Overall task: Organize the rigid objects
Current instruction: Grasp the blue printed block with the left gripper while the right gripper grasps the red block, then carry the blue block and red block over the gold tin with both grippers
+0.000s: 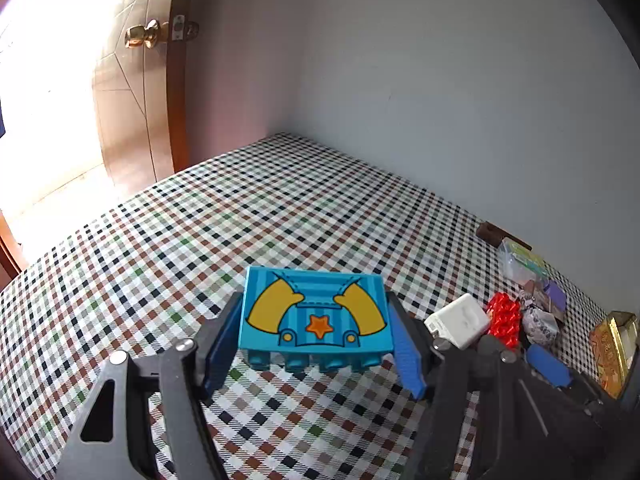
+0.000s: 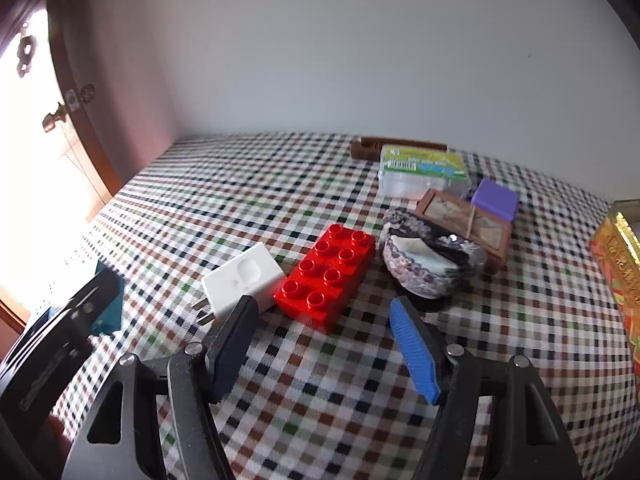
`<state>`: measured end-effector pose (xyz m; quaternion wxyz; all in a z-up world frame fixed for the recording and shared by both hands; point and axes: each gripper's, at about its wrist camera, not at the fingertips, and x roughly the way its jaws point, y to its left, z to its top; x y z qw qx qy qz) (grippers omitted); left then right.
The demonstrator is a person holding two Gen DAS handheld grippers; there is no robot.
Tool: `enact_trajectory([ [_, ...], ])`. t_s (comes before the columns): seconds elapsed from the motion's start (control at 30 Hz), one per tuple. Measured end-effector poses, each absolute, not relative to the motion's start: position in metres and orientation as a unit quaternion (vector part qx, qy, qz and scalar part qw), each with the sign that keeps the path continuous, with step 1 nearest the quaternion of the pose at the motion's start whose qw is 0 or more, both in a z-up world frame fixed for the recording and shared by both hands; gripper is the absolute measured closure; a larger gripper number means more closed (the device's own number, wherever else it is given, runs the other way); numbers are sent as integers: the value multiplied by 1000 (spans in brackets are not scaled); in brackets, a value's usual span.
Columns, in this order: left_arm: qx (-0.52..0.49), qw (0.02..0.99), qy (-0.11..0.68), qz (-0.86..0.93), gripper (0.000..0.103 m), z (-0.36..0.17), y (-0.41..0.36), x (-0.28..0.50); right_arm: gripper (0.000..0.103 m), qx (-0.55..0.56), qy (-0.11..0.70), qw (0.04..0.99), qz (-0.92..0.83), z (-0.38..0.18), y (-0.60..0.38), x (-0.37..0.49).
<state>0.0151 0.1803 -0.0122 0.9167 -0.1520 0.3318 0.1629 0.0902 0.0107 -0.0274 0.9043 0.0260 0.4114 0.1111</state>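
Glossy moulded plastic — the printed blue brick and the studded red brick. The white charger looks smooth and matt; the checked tablecloth woven cloth; the door knob, upper left, polished brass-like metal.

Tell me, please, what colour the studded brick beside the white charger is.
The brick is red, clearest in the right wrist view.

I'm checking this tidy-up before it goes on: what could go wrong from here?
1. The left gripper holds the blue printed block by its two ends only, studs pointing down; it might twist or slip out.
2. The right gripper, open, is close to the red brick, which touches the white charger; closing there could knock the charger aside.
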Motion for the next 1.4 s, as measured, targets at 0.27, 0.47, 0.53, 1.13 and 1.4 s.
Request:
enact_trajectory([
  [0.27,-172,911,339,161,35,-7,203,11,34,8,426,900,90,-34,23,127],
  [0.47,-169,910,342,163,35,-6,211,21,66,-41,421,900,104,-36,37,130],
  [0.53,-168,910,344,162,35,-8,214,25,69,-52,413,903,107,-35,36,123],
  [1.13,-90,958,254,96,35,3,156,20,69,36,213,954,206,5,-52,16],
  [1.4,-64,970,219,84,35,11,140,8,69,58,191,967,157,13,-95,3],
])
